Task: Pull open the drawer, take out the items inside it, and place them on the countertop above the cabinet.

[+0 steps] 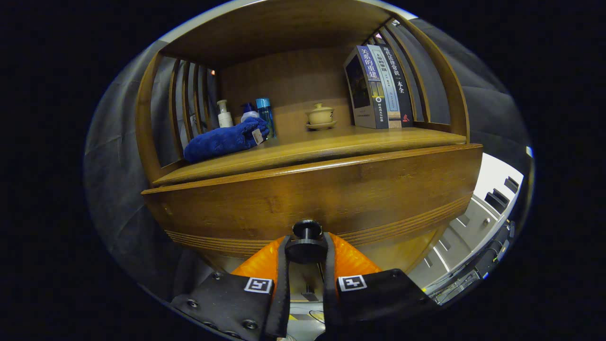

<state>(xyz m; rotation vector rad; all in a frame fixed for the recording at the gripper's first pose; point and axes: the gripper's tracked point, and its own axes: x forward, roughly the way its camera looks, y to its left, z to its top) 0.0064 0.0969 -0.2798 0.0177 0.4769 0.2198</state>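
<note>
tool (306, 248) | level, pointed straight ahead | fingers (283, 265) nearly closed, one each side of drawer knob (306, 241) | both pressing on its disc | wrist, hand: can't tell

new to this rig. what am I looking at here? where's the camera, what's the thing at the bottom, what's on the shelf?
There is no robot arm: a person carries a hand-held gripper with two fingers, and the fisheye camera rides on it, looking forward along them. That is why the picture is round and bent.

The fingers sit at the bottom, closed on either side of the dark round knob of a wooden drawer; both seem to press on it.

Above the drawer is the countertop. On it lie a rolled blue towel, three small bottles behind it, a lidded cup on a saucer, and a few upright books.
</note>
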